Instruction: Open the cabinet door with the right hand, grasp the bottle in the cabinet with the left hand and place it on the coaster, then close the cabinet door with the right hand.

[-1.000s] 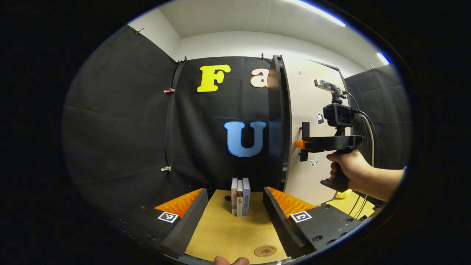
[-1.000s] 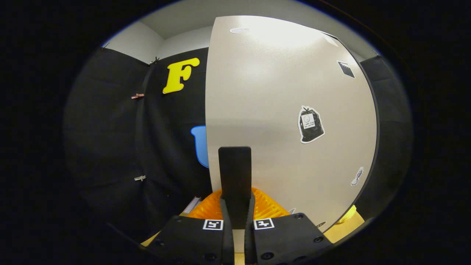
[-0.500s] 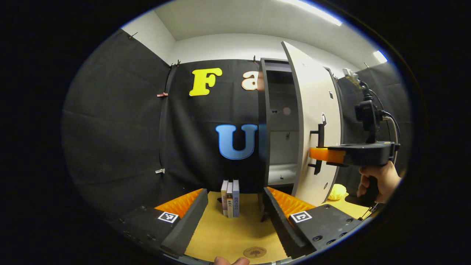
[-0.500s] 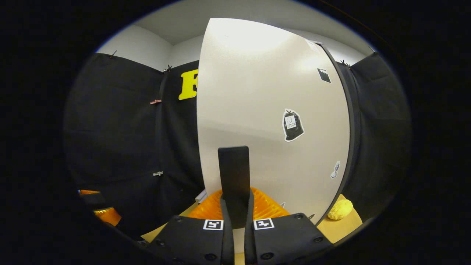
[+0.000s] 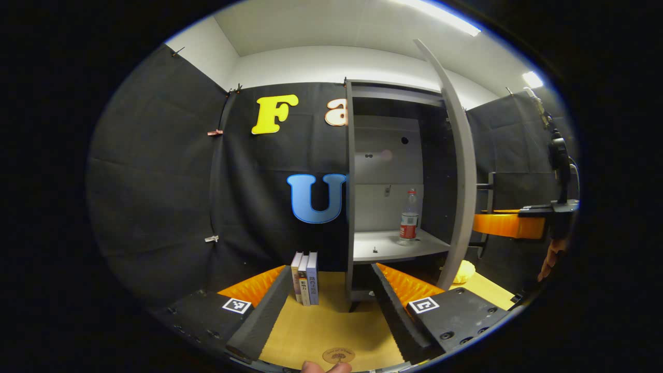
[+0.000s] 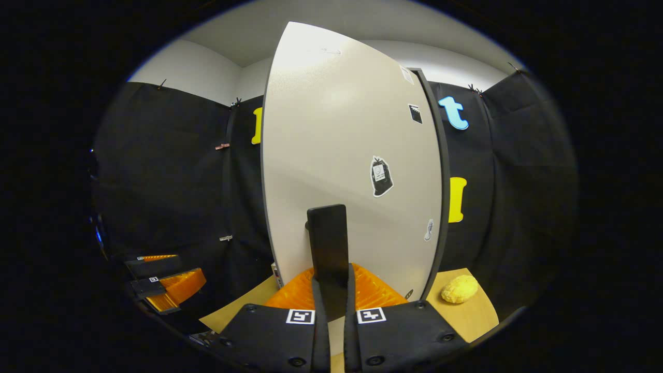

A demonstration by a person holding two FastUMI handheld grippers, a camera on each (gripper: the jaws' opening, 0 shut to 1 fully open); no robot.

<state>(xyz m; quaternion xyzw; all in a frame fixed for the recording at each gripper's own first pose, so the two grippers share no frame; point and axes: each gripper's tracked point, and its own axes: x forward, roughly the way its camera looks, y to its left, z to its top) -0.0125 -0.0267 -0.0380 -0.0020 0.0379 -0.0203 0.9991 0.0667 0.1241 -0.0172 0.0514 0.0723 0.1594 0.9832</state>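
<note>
1. Your right gripper (image 6: 331, 290) is clenched on the dark handle (image 6: 327, 243) of the cabinet door (image 6: 336, 155), both fingers pressed against it at 6 o'clock in the right gripper view.
2. The door stands swung wide; in the left gripper view you see it edge-on (image 5: 462, 171) at 3 o'clock, with the right gripper (image 5: 505, 224) just beyond it.
3. The cabinet (image 5: 357, 155) is open to you at 1 o'clock in the left gripper view. The bottle (image 5: 409, 217) stands upright on its shelf (image 5: 383, 246), toward the shelf's right side.
4. Your left gripper (image 5: 331, 305) is released, fingers spread wide over the wooden table (image 5: 321, 326), touching nothing.
5. The coaster (image 5: 338, 355) lies flat on the table at 6 o'clock, between the left gripper's fingers and near you.
6. Three books (image 5: 304, 277) stand upright on the table just left of the cabinet's base.
7. A yellow lump (image 6: 459, 288) sits on the table at 4 o'clock in the right gripper view, right of the door's lower edge; what it is you cannot tell.
</note>
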